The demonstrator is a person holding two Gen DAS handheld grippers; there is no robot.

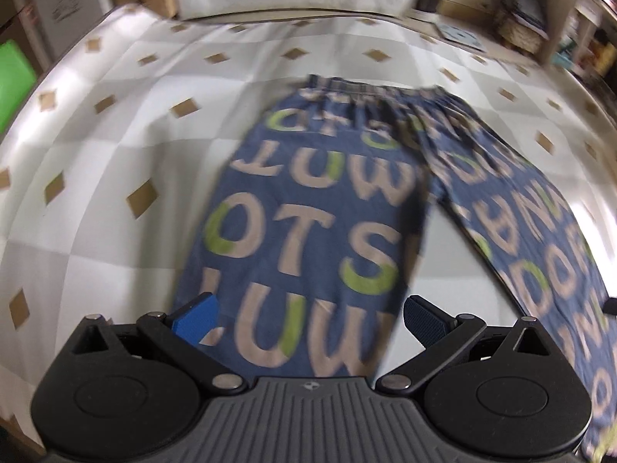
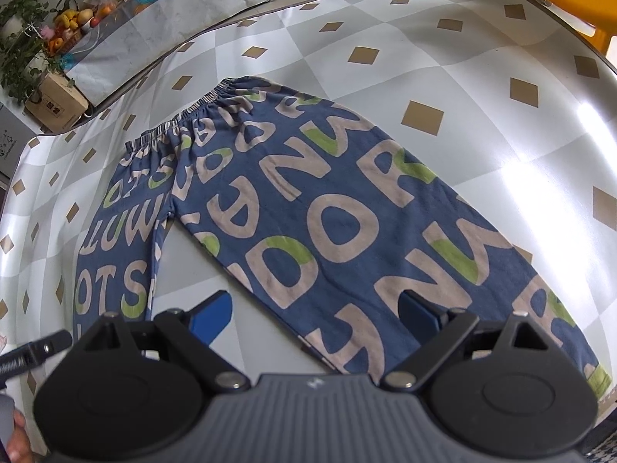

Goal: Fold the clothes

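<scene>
Blue trousers point(image 1: 308, 212) printed with large beige and green letters lie flat on the checked tablecloth, waistband at the far end, both legs spread toward me. The left wrist view is motion-blurred. My left gripper point(image 1: 310, 318) hovers open over the lower end of the left leg, nothing between its fingers. In the right wrist view the same trousers point(image 2: 308, 208) fill the middle. My right gripper point(image 2: 316, 316) is open above the lower end of the right leg point(image 2: 424, 270), its blue finger point(image 2: 212, 316) over bare cloth beside the leg's inner edge.
The table point(image 2: 482, 58) carries a grey-and-white checked cloth with brown diamonds. A counter with plants and fruit point(image 2: 58, 27) stands beyond the far left edge, with a cardboard box point(image 2: 54, 100) below it. A hand point(image 2: 15, 440) shows at the lower left.
</scene>
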